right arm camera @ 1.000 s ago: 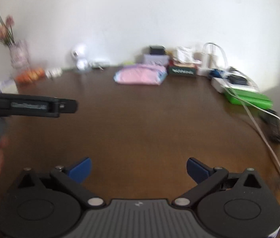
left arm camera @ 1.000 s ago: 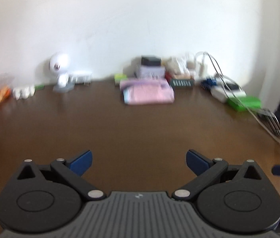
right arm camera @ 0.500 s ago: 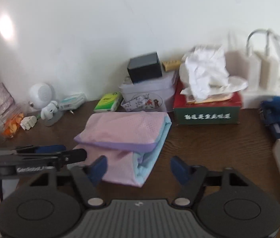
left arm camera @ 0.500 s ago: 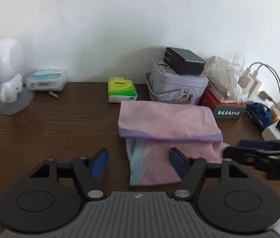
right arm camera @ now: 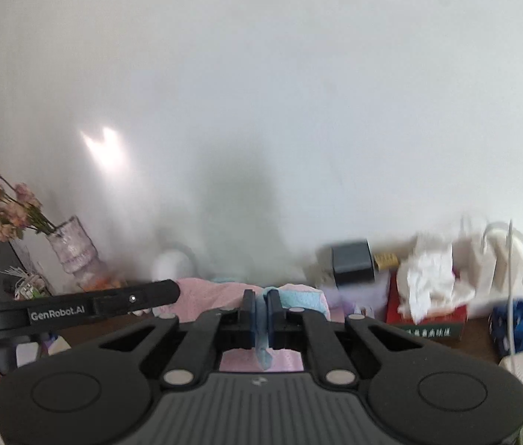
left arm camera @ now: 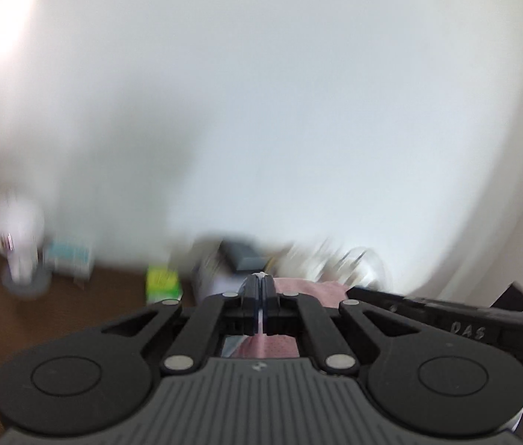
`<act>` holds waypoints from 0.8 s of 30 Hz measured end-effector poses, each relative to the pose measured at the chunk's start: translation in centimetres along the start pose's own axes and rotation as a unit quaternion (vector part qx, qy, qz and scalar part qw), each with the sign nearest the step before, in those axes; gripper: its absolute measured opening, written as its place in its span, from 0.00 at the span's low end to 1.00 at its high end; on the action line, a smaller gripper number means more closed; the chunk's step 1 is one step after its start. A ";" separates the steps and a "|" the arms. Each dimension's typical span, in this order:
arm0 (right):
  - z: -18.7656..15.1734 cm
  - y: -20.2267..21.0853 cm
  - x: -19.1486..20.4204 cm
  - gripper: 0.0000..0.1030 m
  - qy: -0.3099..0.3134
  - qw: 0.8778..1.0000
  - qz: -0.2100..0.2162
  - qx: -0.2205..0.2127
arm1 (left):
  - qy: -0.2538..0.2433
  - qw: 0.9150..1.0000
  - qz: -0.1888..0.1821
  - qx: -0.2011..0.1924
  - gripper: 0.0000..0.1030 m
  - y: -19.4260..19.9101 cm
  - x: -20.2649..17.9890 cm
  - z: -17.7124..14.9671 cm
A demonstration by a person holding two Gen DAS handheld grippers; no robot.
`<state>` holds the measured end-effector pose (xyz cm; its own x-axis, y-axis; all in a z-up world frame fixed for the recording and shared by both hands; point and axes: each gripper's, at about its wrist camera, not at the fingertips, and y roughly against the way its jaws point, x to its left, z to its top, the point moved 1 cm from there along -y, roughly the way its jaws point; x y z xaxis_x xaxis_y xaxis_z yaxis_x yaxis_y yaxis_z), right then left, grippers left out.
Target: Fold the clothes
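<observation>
A white wall (right arm camera: 261, 92) fills the far side, and clutter lines the table's (left arm camera: 39, 319) far edge: tissue box (right arm camera: 428, 319), vase (right arm camera: 72, 256), green packet (left arm camera: 161, 282). The pink garment (right arm camera: 205, 293) with its pale blue trim hangs bunched between my grippers. My left gripper (left arm camera: 261, 282) is clamped on pink cloth; my right gripper (right arm camera: 261, 296) pinches the blue edge.
</observation>
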<state>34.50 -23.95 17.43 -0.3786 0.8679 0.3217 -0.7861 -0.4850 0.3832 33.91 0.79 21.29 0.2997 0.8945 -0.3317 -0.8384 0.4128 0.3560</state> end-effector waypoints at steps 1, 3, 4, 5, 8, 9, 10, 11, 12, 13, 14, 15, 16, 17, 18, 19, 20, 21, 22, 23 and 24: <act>1.3 2.4 1.4 0.05 0.014 1.000 0.003 -0.018 | -0.009 1.000 -0.004 -0.021 0.01 2.6 -1.3 1.3; 2.6 7.1 4.4 0.05 0.042 0.998 0.007 -0.055 | -0.031 0.998 -0.005 -0.059 0.01 7.4 -3.8 2.8; 2.8 9.3 5.7 0.05 0.052 0.996 0.010 -0.070 | -0.039 0.997 -0.006 -0.072 0.01 9.5 -4.8 3.0; 2.7 11.5 6.9 0.05 0.058 0.995 0.014 -0.083 | -0.044 0.996 -0.009 -0.079 0.01 11.5 -5.8 2.9; 0.3 16.8 9.8 0.05 0.071 0.993 0.024 -0.096 | -0.060 0.995 -0.007 -0.076 0.01 16.6 -7.9 0.4; -1.5 18.2 10.5 0.05 0.069 0.993 0.027 -0.090 | -0.068 0.996 -0.006 -0.066 0.01 18.2 -8.4 -1.6; -3.9 19.4 11.0 0.05 0.066 0.994 0.028 -0.079 | -0.078 0.996 -0.005 -0.051 0.01 19.6 -8.9 -4.2; -6.9 20.4 11.5 0.05 0.069 0.995 0.027 -0.063 | -0.085 0.996 -0.001 -0.034 0.01 20.8 -9.1 -7.6; -10.5 21.3 11.9 0.05 0.075 0.996 0.027 -0.046 | -0.091 0.996 0.003 -0.017 0.01 21.9 -9.3 -11.2; -14.5 22.0 12.1 0.05 0.074 0.997 0.026 -0.026 | -0.093 0.996 0.005 0.007 0.01 22.9 -9.4 -15.3; -18.8 22.6 12.1 0.05 0.070 0.997 0.027 0.000 | -0.093 0.995 0.005 0.034 0.01 23.8 -9.5 -19.6; -23.0 23.1 11.8 0.05 0.055 0.998 0.028 0.027 | -0.079 0.995 -0.003 0.063 0.02 24.8 -9.4 -23.5; -26.6 24.0 11.3 0.05 0.041 0.997 0.028 0.055 | -0.065 0.993 -0.014 0.094 0.02 25.7 -9.2 -26.8; -29.8 25.1 10.6 0.06 0.032 0.996 0.027 0.079 | -0.052 0.990 -0.025 0.125 0.06 26.6 -8.9 -29.8; -32.3 26.1 10.1 0.07 0.022 0.995 0.024 0.097 | -0.036 0.989 -0.023 0.140 0.14 27.3 -8.4 -31.6; -33.9 27.5 9.7 0.10 0.011 0.995 0.020 0.098 | -0.020 0.989 -0.018 0.149 0.23 28.0 -7.9 -33.1; -34.7 29.3 9.2 0.15 -0.002 0.996 0.025 0.087 | -0.002 0.988 -0.006 0.152 0.46 28.5 -7.5 -33.5; -35.3 30.9 8.6 0.30 -0.015 0.997 0.029 0.076 | 0.015 0.989 0.004 0.144 0.57 29.0 -7.2 -33.1; -35.3 32.1 8.1 0.39 -0.026 0.997 0.031 0.062 | 0.017 0.990 0.004 0.137 0.57 29.0 -7.3 -32.4; -35.0 33.0 7.7 0.52 -0.029 0.998 0.026 0.049 | 0.010 0.991 0.006 0.137 0.57 28.7 -7.3 -31.9; -34.4 33.3 7.2 0.52 -0.026 0.999 0.018 0.042 | 0.002 0.990 0.008 0.138 0.57 28.3 -7.2 -31.4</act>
<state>-11.26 -30.11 2.73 -0.3771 0.8443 0.3807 -0.7282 -0.5243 0.4414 -6.28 0.70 6.35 0.2858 0.9009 -0.3266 -0.6867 0.4303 0.5859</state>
